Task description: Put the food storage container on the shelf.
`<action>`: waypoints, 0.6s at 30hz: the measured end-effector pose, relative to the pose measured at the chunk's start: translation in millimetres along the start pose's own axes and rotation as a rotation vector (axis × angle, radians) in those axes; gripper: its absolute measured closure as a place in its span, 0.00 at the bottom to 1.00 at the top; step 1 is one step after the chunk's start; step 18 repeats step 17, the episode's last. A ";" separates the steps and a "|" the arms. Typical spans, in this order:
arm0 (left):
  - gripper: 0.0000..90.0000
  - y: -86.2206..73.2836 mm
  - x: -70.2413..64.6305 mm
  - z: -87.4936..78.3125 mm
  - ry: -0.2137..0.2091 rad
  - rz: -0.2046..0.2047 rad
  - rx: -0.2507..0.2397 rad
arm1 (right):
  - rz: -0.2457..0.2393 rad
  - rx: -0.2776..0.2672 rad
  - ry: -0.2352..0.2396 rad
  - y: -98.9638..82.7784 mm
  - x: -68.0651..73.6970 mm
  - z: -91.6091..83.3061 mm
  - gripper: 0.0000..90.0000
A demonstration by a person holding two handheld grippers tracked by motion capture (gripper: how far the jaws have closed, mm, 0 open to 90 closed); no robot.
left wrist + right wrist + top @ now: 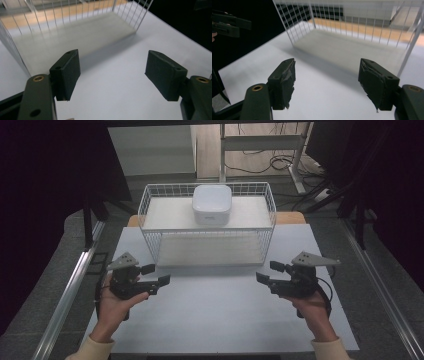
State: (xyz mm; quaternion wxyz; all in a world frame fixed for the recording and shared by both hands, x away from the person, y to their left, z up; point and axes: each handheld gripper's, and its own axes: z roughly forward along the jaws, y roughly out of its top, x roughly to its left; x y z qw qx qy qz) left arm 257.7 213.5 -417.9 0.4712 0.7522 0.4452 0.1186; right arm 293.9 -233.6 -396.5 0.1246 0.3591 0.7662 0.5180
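A white wire basket [150, 205] stands at the far middle of the white table [215, 305]. On its upper shelf sits a white rounded square box [212, 204]; the lower shelf [210, 251] is bare. My left gripper [156, 274] hovers in front of the basket's left corner, jaws open and empty. My right gripper [270, 271] hovers before the right corner, also open and empty. In the left gripper view the jaws [112, 75] frame bare table with the basket [75, 30] just beyond. The right gripper view shows its gripper [327, 82] spread wide before the basket [352, 42].
Metal rails [70, 290] run along both sides of the table. Dark curtains hang to the left and right. A desk frame and cables [280, 162] stand on the floor behind the basket. The other gripper [227, 23] shows at the upper left of the right gripper view.
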 end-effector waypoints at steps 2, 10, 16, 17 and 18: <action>0.31 -12.1 2.7 3.8 0.007 -0.002 0.019 | 0.011 0.040 -0.017 -22.0 -3.3 2.9 0.33; 0.31 -36.1 11.7 13.4 0.017 -0.033 0.050 | 0.033 0.096 -0.044 -46.7 -11.9 11.2 0.32; 0.31 -40.2 10.9 10.1 0.022 -0.037 0.042 | 0.021 0.067 -0.066 -47.0 -9.4 10.7 0.29; 0.30 -41.4 10.4 9.2 0.023 -0.039 0.040 | 0.021 0.059 -0.069 -47.2 -9.0 9.9 0.28; 0.30 -41.4 10.4 9.2 0.023 -0.039 0.040 | 0.021 0.059 -0.069 -47.2 -9.0 9.9 0.28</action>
